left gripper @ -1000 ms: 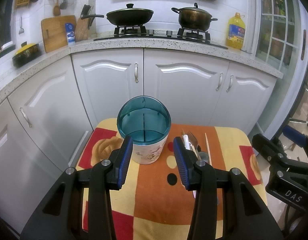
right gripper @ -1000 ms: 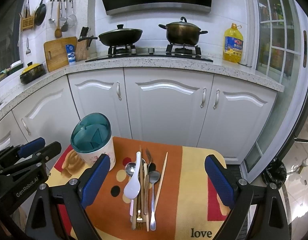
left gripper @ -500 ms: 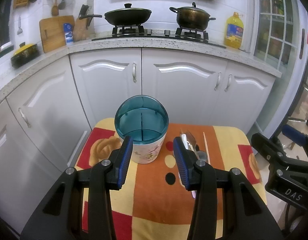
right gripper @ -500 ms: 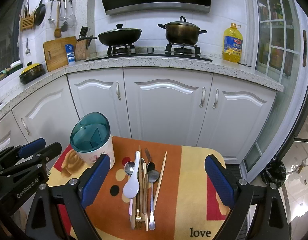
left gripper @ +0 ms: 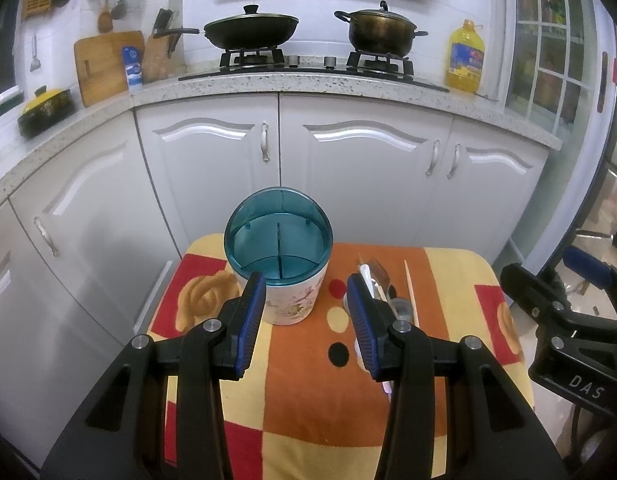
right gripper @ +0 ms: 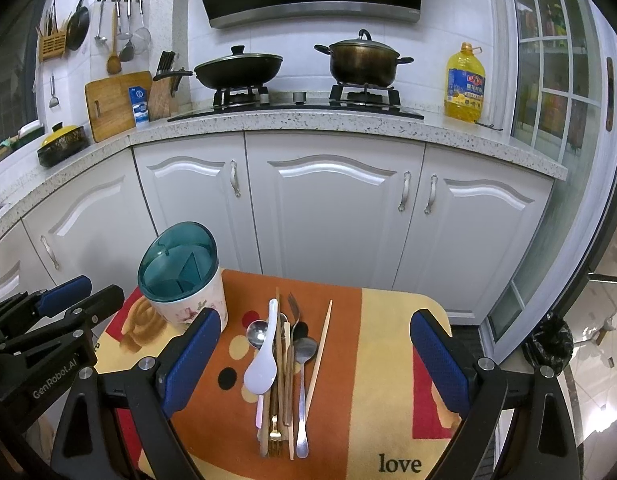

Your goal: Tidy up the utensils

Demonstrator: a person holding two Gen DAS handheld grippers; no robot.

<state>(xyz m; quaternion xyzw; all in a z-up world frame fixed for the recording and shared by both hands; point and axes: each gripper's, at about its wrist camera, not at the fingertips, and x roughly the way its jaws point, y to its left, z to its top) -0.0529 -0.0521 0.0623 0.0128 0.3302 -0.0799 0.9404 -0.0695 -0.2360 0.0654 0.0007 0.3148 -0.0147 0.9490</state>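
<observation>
Jaws of right hand-held gripper (right gripper: 314,360) spread wide, empty, above utensils (right gripper: 284,376) bunched mid-mat (right gripper: 380,360). Left hand-held gripper (left gripper: 306,320) parted, empty, before holder (left gripper: 278,264) near mat's far left corner. Probably light, stiff, slippery; white spoon (right gripper: 262,360) fragile; best pinched mid-handle.

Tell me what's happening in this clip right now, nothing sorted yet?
Nothing is sorted yet. A person holds two grippers over a small table with an orange patterned cloth. The left gripper and the right gripper are both open and empty. The white cutlery holder with a teal divided insert is empty. A white ceramic spoon, metal spoons, a fork and wooden chopsticks lie together on the cloth.
</observation>
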